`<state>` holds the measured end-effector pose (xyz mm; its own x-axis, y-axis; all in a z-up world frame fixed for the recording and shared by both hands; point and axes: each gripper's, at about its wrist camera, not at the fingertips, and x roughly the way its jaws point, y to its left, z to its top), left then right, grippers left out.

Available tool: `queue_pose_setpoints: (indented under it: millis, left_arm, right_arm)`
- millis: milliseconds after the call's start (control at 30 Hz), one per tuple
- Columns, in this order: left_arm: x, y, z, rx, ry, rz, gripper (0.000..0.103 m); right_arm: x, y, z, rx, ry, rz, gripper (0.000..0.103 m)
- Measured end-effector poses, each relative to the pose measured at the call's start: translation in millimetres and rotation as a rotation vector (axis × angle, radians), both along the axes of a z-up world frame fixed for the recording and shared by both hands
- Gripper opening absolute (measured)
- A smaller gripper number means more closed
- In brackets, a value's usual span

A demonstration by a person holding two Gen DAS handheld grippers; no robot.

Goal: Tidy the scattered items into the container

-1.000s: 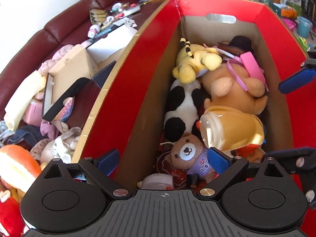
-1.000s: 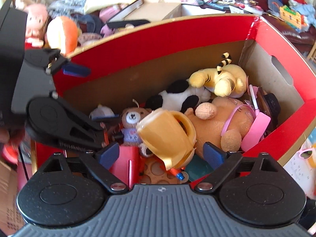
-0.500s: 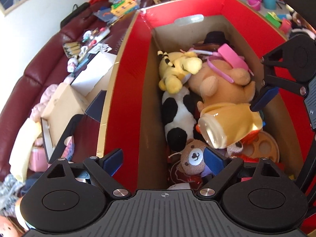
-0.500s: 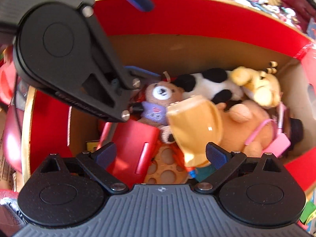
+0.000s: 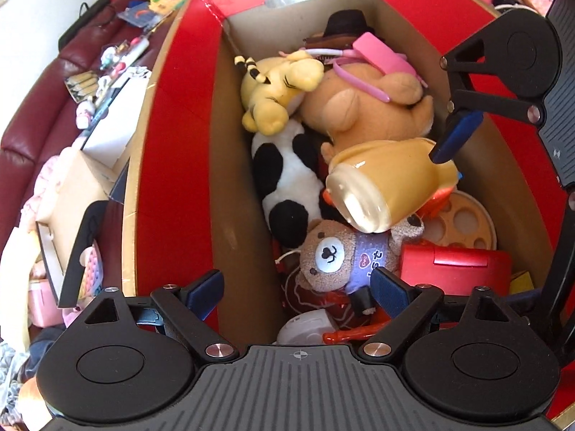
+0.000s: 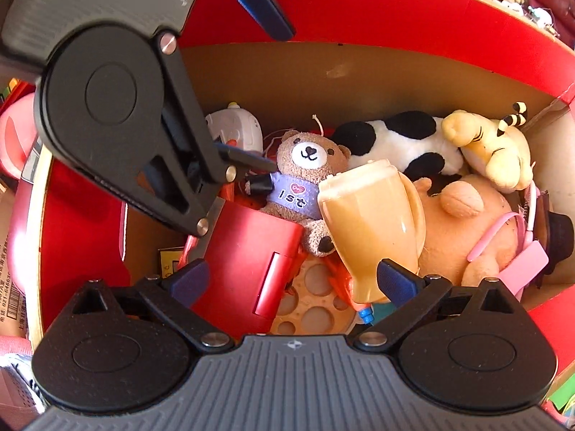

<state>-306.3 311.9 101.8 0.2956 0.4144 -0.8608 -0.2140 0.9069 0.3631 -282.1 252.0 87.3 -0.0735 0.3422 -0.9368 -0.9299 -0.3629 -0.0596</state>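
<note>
Red cardboard box [image 5: 172, 165], the container, seen from above and already crowded. A translucent amber cup [image 6: 373, 230] lies on its side atop the pile, propped on a tan plush [image 6: 463, 237] and a small brown teddy bear [image 6: 305, 172], apparently where it came to rest once let go. A cow plush [image 5: 284, 179] and yellow tiger plush [image 5: 276, 93] lie along one wall; a red case [image 6: 244, 265] fills the near corner. Right gripper [image 6: 293, 282]: jaws spread to their widest, having just finished opening, straddling the cup's end without pinching it. Left gripper [image 5: 298, 289]: jaws wide apart across the box wall, holding nothing. More clutter remains on the maroon sofa [image 5: 21, 122] beside the box.
</note>
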Motion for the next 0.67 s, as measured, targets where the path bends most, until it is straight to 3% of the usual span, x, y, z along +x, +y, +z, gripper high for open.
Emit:
queue_pose_setpoints:
  millis: [367, 667]
  left_arm:
    - [-1, -5, -3, -0.006, -0.006, -0.037, 0.094]
    - [-4, -16, -2, 0.061, 0.069, -0.121, 0.094]
  right_arm:
    - [-2, 0, -8, -0.014, -0.011, 0.021, 0.1]
    - [3, 3, -13, -0.049, 0.005, 0.0, 0.1]
